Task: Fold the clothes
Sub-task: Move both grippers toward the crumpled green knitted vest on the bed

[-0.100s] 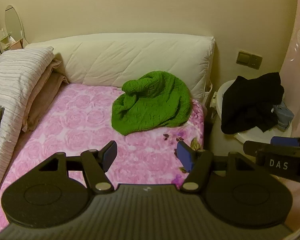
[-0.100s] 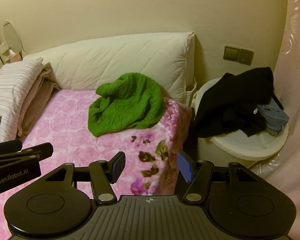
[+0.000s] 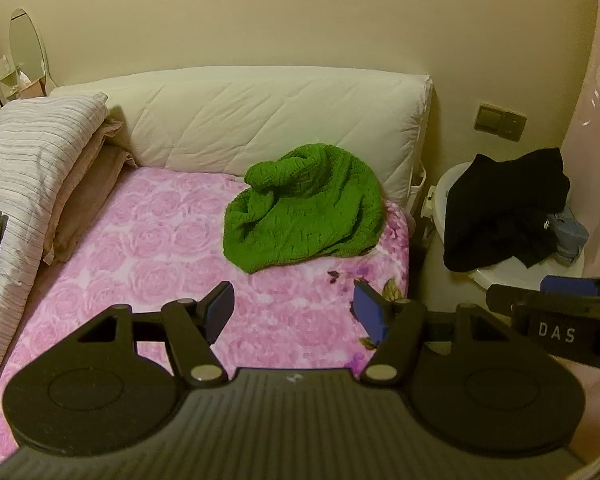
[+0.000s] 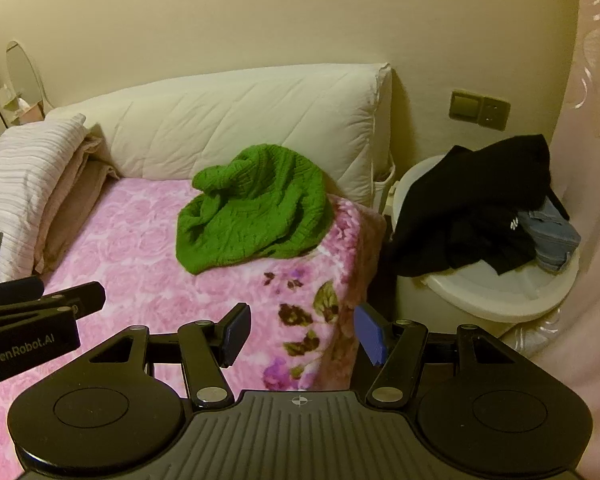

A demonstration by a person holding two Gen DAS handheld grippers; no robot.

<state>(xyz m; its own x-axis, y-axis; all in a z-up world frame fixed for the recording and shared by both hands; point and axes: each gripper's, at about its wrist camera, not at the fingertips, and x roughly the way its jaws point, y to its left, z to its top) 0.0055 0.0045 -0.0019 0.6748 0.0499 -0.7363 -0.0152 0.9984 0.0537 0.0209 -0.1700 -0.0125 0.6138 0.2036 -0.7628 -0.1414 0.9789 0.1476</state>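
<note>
Left gripper (image 3: 294, 312): blue-padded fingers (image 3: 370, 317) spread wide, nothing between them, held above the pink rose blanket (image 3: 140, 248). Right gripper (image 4: 302, 334): fingers likewise spread and empty, over the blanket's right edge (each gripper shows at the margin of the other's view).

Green knit sweater (image 3: 306, 208): crumpled in a heap on the blanket, well ahead of both grippers, its far side against the white quilted cushion (image 3: 260, 120).

Striped bedding (image 3: 28, 168): stacked at the bed's left.

Black garment (image 4: 472, 204): draped over a white basin (image 4: 500, 292) beside the bed, touching a blue denim item (image 4: 552, 240).
</note>
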